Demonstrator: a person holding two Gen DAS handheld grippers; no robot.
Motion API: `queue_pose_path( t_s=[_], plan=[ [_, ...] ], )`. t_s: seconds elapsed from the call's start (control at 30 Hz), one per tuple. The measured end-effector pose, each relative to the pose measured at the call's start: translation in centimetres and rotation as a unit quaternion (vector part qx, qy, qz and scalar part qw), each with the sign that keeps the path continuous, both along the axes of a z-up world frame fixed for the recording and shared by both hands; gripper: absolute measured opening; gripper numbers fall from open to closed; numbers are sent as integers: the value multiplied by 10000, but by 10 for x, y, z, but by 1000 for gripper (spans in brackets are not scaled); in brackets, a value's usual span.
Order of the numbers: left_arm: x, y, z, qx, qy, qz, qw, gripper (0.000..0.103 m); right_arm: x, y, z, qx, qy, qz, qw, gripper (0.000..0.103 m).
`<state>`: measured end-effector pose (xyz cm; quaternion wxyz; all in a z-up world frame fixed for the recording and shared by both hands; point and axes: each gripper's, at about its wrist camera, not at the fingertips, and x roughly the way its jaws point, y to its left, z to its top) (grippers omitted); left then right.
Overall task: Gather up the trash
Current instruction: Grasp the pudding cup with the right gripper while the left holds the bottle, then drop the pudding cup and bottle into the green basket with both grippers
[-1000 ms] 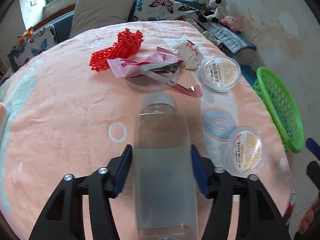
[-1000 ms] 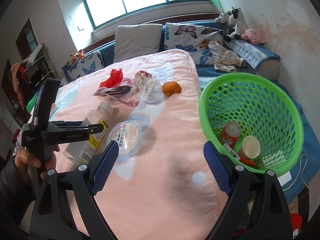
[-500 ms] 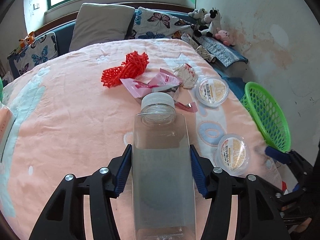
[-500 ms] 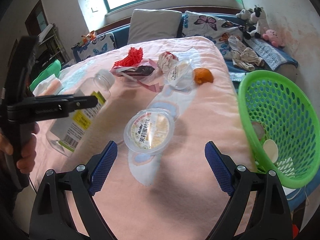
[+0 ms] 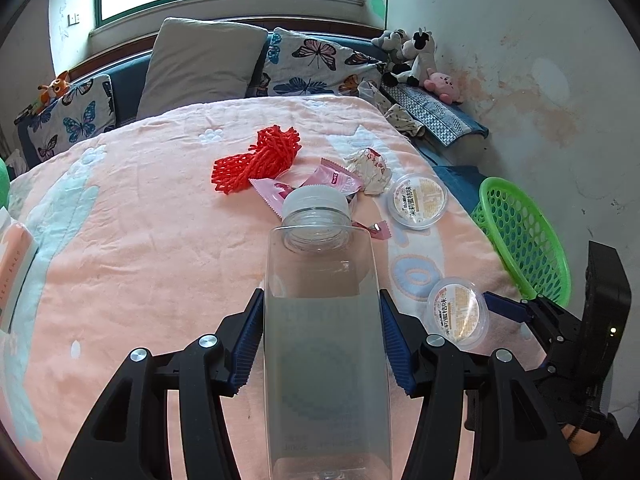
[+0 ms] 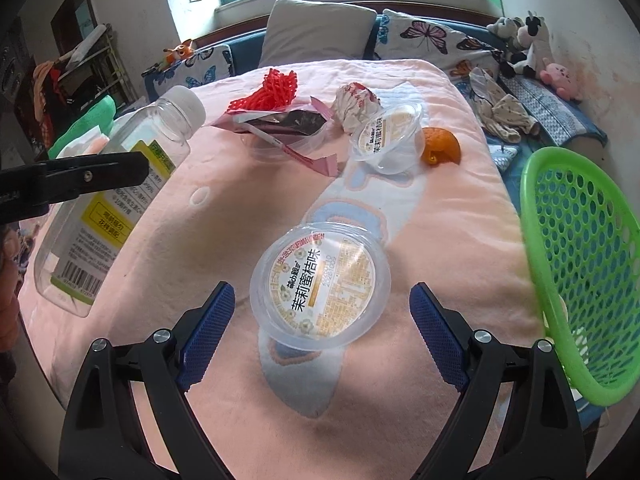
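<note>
Left gripper point(image 5: 322, 340) clamps my bottle point(image 5: 326, 344); right gripper point(image 6: 322, 334) spread wide.
Cup point(image 6: 320, 286) sits between right fingers, untouched; bottle hides wrapper point(image 5: 316, 186) ahead; basket point(image 6: 580, 248) cropped right.

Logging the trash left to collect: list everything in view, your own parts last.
bottle: 1, clear, white cap, in left gripper
jelly cups: 2, clear, on blanket; second farther back
net: 1, red, on blanket
wrapper: 1, pink, beside net
paper: 1, white, crumpled
peel: 1, orange, by far cup
basket: 1, green, right of bed
blanket: 1, pink
left gripper: shut on bottle
right gripper: open, around near cup
</note>
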<state>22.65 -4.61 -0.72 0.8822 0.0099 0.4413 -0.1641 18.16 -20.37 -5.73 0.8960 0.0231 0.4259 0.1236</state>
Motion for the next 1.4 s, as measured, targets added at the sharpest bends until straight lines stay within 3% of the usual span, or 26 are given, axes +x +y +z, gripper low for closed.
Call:
queue_pose_path(
  t_s=[0.07,0.23,0.7,1.07,1.4],
  plan=[
    [0,0,-1,-1,16,-2,10000,54,2,1,-2,-42,0,-30,10000,85],
    [1,-1,-1,-17,26,-11,10000,54,3,-1,-3,16,23,-43,10000,65],
    [-11,-29,11,-36,-69,-254,9996,54,-26,-33,23,174,-247,-274,9992,65],
    [-17,-76,26,-129,-126,-632,9978,54,-49,-108,44,157,-469,-1032,9934,65],
    [-14,-123,33,-162,-147,-967,9951,54,-53,-179,45,70,-400,-1702,9846,66]
  ],
)
